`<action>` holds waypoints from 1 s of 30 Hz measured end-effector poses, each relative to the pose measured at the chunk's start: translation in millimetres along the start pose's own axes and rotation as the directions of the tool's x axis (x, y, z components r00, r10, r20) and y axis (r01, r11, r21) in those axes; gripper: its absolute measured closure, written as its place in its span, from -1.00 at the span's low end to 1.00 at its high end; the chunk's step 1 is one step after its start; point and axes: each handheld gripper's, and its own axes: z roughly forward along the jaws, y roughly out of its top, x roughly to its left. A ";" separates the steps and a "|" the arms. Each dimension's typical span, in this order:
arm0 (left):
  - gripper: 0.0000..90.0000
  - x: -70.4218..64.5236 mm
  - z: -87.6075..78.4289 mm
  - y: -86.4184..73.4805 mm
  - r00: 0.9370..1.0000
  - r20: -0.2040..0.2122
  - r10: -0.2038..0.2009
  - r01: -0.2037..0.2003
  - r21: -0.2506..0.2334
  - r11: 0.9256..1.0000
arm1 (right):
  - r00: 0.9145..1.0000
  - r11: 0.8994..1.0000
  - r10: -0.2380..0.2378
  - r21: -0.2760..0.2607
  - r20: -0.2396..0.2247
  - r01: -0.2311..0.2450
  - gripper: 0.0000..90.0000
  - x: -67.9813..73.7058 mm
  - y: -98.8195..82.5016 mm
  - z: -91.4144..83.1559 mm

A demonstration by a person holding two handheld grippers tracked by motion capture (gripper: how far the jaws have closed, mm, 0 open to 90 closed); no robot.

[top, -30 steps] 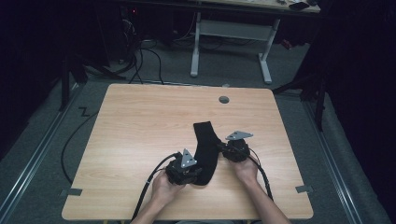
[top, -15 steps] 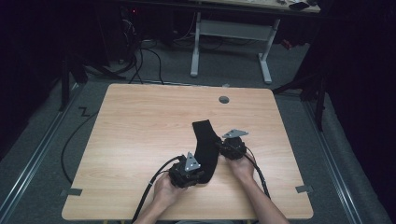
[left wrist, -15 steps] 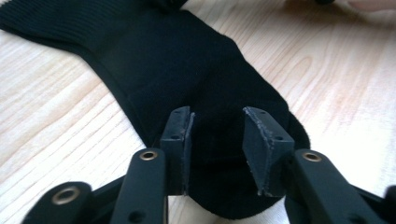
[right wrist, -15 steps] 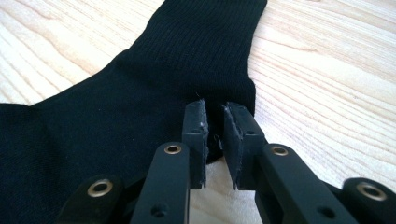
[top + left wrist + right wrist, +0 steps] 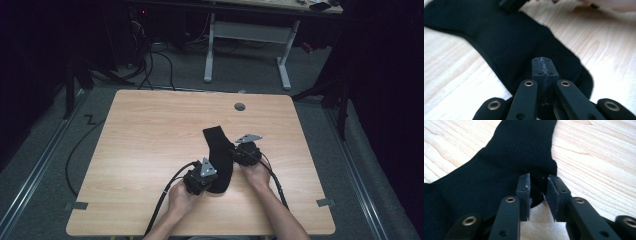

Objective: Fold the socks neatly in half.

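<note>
Two grippers: both set at one black sock on the near half of the wooden table.
Sock, place: lay flat on the tabletop, bent at the heel; one end toward the far side, the other toward the near edge.
Sock, surface: fine ribbed knit, seen in both gripper views.
Left gripper: held in the person's left hand, at the near end of the sock, touching it.
Left gripper, jaws: pressed fully together, pads meeting along a thin seam; have just been closing; tips sat on the sock; whether cloth was caught between the pads could not be told.
Right gripper: held in the person's right hand, at the sock's right edge near the heel bend.
Right gripper, jaws: stood partly apart, a narrow gap between the pads; have just been opening; sock edge lay in the gap, pads not pressing it.
Cables: one trailed from each gripper toward the near table edge.
Table, other detail: round cable hole near the far edge, well apart from the sock.
Surroundings: dark floor with loose cables; white desk frame beyond the table.
</note>
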 end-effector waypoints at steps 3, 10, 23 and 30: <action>1.00 -1.2 -9.7 3.2 1.000 0.004 0.007 -0.007 -0.012 1.000 | 1.000 1.000 0.005 0.002 0.000 -0.005 0.50 -1.6 0.4 0.4; 1.00 -5.6 -16.7 -4.1 1.000 0.022 0.011 -0.012 0.045 0.999 | 1.000 1.000 0.003 0.001 0.010 -0.003 0.45 -1.7 0.6 1.0; 0.43 12.1 -9.0 2.6 0.996 -0.024 -0.084 0.084 -0.005 0.996 | 1.000 0.997 -0.030 -0.078 -0.005 0.029 0.73 3.5 5.8 -19.4; 0.31 29.3 22.6 8.4 0.989 -0.073 -0.127 0.131 0.051 0.990 | 0.999 0.999 -0.032 -0.041 -0.032 0.031 0.80 7.0 6.6 -9.9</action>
